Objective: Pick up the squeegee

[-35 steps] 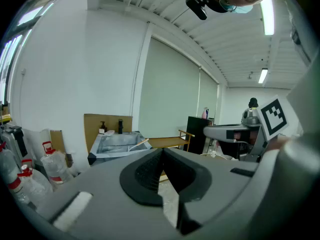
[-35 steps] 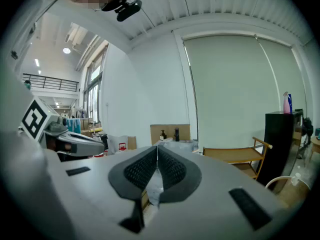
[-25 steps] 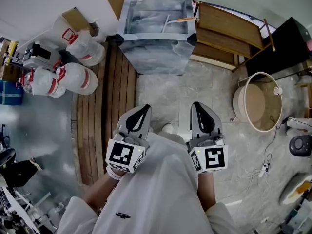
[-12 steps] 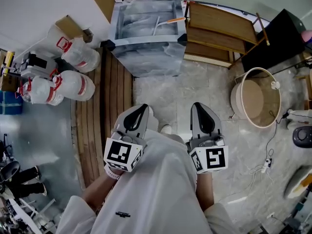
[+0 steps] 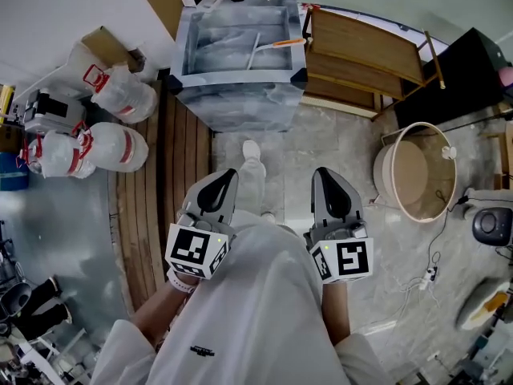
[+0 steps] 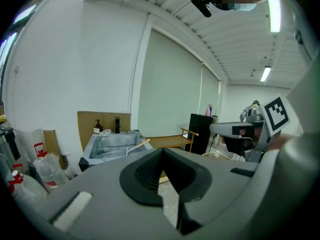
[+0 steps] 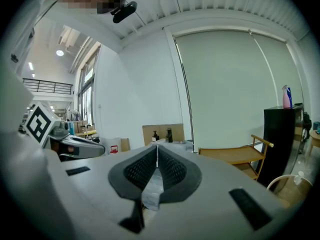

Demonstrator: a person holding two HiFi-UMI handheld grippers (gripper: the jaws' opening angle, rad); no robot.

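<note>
Ahead, orange-tipped squeegee [image 5: 282, 43] slantwise inside the grey marbled basin [image 5: 236, 103].

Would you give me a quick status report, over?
Left gripper, right gripper shut, empty. Squeegee lying in sink ahead, untouched. Floor between, nothing blocking.

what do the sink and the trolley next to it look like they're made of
The sink looks like grey marble or a marble-patterned surface, going by its cloudy white veining; real stone or print, I can't tell. The trolley looks like mid-brown wood, with plain flat shelves and a rod-like rail.
</note>
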